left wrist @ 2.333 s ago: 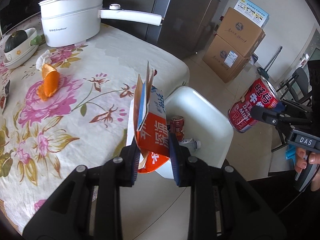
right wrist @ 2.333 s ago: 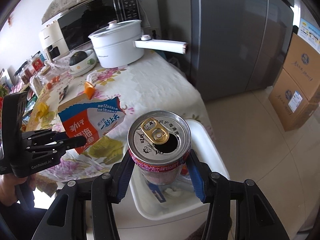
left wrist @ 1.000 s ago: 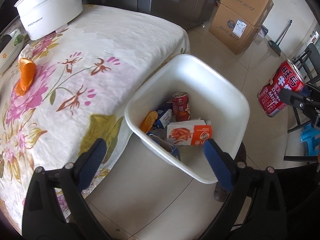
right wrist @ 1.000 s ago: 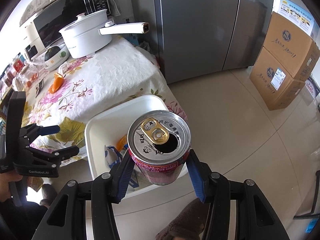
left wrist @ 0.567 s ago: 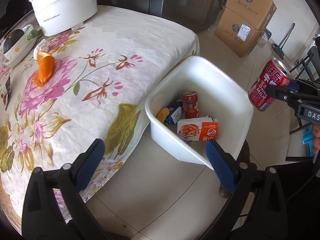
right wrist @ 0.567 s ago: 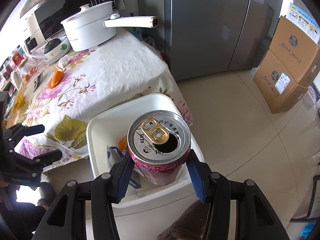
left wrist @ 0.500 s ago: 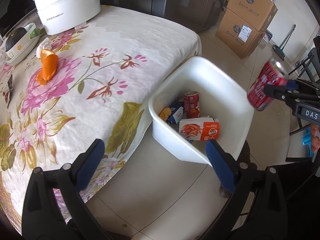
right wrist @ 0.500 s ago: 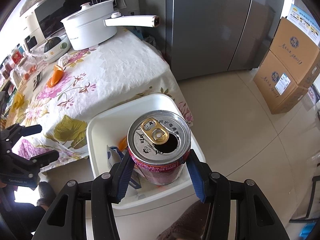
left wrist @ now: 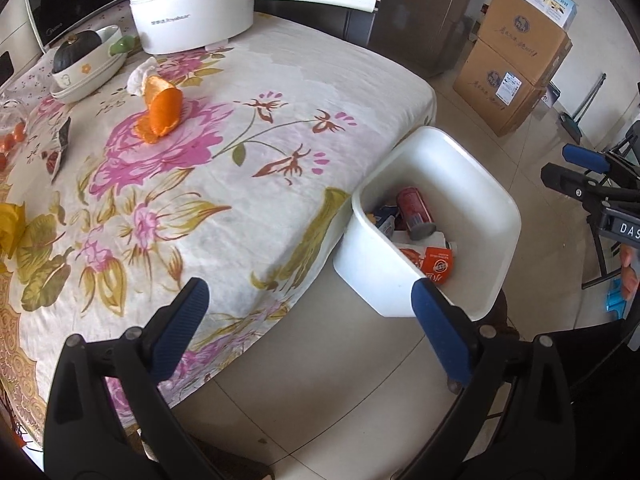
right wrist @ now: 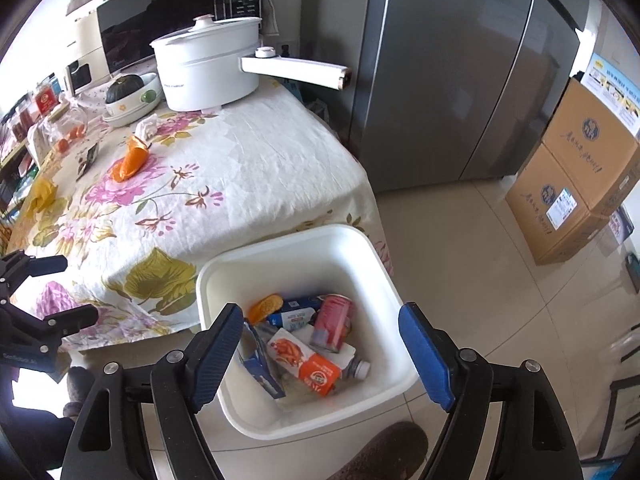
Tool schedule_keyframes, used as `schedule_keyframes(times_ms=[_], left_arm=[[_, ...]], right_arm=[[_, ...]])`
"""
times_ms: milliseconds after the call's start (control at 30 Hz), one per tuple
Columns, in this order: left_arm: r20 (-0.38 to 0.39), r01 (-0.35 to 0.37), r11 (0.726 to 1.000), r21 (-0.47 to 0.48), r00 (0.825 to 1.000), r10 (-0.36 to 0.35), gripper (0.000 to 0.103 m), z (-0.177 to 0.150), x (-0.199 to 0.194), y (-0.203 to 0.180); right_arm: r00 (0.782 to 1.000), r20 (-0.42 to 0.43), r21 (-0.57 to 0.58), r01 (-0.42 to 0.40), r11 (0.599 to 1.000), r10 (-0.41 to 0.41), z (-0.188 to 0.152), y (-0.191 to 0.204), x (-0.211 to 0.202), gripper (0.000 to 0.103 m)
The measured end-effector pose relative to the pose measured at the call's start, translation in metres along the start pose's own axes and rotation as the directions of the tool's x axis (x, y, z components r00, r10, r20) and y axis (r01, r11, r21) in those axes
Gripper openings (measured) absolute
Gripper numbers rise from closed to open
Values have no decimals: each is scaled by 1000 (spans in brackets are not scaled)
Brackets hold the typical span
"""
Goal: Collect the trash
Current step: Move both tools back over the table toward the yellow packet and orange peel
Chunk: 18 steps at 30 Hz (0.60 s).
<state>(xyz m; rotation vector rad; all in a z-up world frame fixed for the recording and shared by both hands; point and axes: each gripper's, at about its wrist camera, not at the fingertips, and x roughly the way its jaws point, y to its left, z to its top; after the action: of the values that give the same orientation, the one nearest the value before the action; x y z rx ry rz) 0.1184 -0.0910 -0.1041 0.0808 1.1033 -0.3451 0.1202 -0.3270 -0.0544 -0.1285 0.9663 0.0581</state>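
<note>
My right tool now stands spread and empty; the red can has dropped into the white bin. Left tool spread too. Orange peel remains on the bench.

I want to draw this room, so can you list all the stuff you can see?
bin: one, white, on floor beside table
can: one, red, in bin
carton: one, orange-white, in bin
bottle: one, clear, in bin
peel: one, orange, on table
tissue: one, white, by peel
pot: one, white, table's far end
bowl: one, white, beside pot
boxes: two, brown, stacked on floor
fridge: one, grey, behind table
left gripper: black, blue fingers, open
right gripper: black, blue fingers, open over bin
</note>
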Motion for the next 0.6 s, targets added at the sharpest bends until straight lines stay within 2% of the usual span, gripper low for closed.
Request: schedule_keyframes(times_ms=[300, 600], left_arm=[[36, -26, 997, -70, 999, 28, 101, -9, -19, 37], [80, -63, 982, -178, 994, 78, 102, -14, -41, 86]], right_arm=[[999, 27, -31, -28, 999, 29, 15, 30, -3, 84], [995, 60, -91, -74, 993, 80, 33, 78, -3, 85]])
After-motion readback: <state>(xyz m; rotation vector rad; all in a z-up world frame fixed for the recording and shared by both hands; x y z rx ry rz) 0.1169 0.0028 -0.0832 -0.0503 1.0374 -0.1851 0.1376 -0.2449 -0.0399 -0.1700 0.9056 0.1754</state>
